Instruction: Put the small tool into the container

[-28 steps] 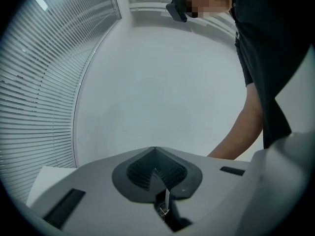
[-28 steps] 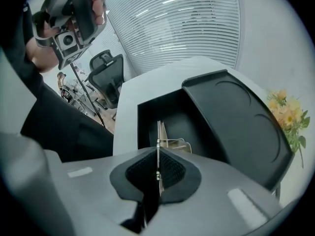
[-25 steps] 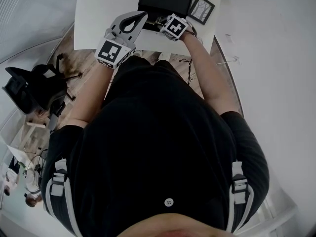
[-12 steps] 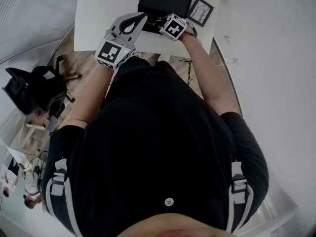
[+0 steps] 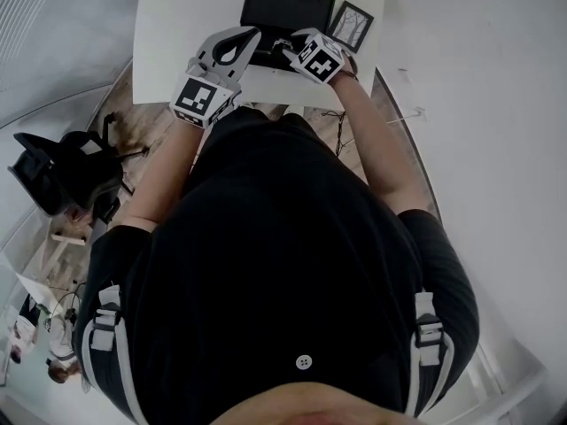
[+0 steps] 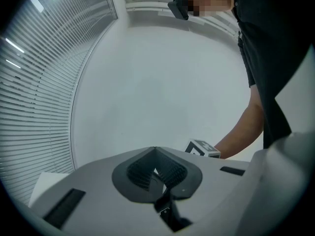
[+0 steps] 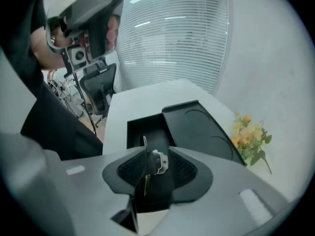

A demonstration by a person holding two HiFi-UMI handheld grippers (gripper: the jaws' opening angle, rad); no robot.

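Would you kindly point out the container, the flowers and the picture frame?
container (image 7: pixel 141 128), right gripper view, bare inner floor.
flowers (image 7: pixel 247 133), right gripper view, yellow blossoms.
picture frame (image 5: pixel 352 27), head view, its centre.

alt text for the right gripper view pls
The right gripper, its jaws having just opened, has a small metal tool between them, over an open black container on a white table. The container's lid lies open beside it, yellow flowers to the right, window blinds behind.
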